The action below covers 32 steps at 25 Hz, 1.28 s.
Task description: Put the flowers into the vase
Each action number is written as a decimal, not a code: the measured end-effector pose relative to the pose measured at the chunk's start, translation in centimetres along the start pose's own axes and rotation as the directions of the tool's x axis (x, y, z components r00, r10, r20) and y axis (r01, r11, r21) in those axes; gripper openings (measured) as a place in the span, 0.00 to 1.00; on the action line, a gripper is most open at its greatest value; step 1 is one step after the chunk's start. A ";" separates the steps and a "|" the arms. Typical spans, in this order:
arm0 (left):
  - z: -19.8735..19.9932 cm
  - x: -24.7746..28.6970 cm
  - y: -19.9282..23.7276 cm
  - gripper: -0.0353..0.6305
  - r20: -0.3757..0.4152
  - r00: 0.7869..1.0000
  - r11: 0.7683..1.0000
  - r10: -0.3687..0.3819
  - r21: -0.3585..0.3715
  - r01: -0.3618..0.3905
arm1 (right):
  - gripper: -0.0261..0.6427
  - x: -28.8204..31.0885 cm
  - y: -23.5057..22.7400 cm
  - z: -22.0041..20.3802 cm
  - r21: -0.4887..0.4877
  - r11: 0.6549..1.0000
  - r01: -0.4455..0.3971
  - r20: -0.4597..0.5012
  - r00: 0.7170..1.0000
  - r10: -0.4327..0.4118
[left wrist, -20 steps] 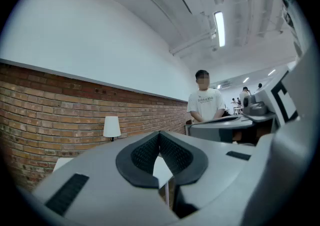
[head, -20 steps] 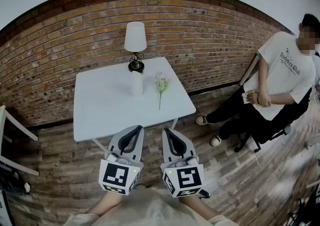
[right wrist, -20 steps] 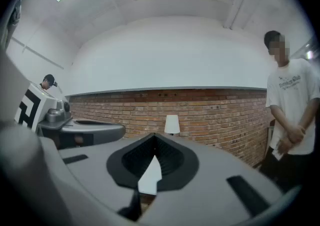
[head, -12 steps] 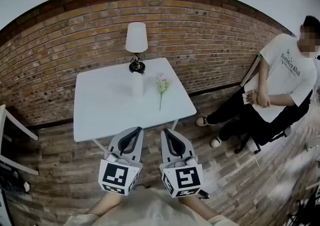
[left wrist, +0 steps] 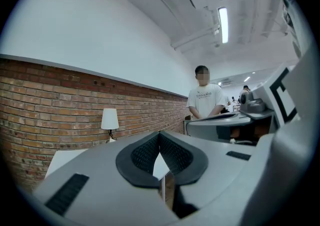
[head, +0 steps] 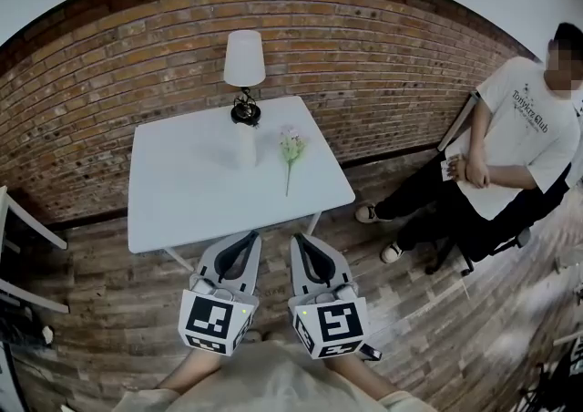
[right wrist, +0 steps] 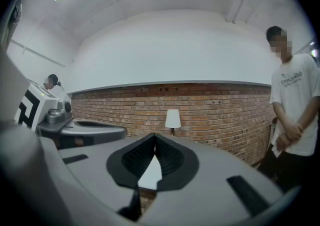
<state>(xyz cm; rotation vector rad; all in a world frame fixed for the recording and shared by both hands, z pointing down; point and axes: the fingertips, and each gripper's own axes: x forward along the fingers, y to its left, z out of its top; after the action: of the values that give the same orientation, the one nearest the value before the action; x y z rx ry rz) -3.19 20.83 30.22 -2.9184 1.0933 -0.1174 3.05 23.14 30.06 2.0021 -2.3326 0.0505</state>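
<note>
A pink flower (head: 291, 146) with a long green stem lies on the white table (head: 182, 210), towards its right side. Just left of the flower stands a small white vase (head: 244, 148), in front of the lamp's base. Both grippers hang side by side in front of the table's near edge, well short of the flower and vase. My left gripper (head: 244, 239) is shut and holds nothing; in its own view the jaw tips (left wrist: 160, 135) meet. My right gripper (head: 301, 242) is shut and holds nothing too, its jaw tips (right wrist: 154, 136) touching.
A table lamp (head: 244, 59) with a white shade stands at the table's back edge, against a brick wall (head: 383, 64). A person in a white T-shirt (head: 519, 137) sits to the right of the table. A white frame (head: 18, 246) stands at the left. The floor is wooden planks.
The head view has shifted a little, so the table sits slightly higher and further left. Both grippers stay side by side, shut and empty.
</note>
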 end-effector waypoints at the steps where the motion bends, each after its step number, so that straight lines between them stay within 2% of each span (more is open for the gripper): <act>1: -0.1 0.1 0.0 0.07 0.000 1.000 1.000 0.004 -0.002 -0.004 | 0.05 0.0 -0.2 -0.1 -0.001 1.000 0.000 0.000 1.000 0.000; 21: -1.0 2.3 -1.3 0.07 -0.021 0.998 0.998 0.055 -0.005 -0.055 | 0.05 0.2 -3.4 -2.0 0.029 0.999 -0.032 -0.028 0.999 0.033; 32: -1.5 6.4 1.4 0.07 -0.012 0.999 0.999 0.050 -0.016 -0.050 | 0.05 4.6 -5.6 -2.1 0.019 1.000 -0.018 -0.024 1.000 0.018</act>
<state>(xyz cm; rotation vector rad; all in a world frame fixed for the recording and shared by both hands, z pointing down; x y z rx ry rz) 0.60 15.57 32.07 -2.9054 1.1735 -0.1248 7.97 17.91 32.34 1.9777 -2.3442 0.0971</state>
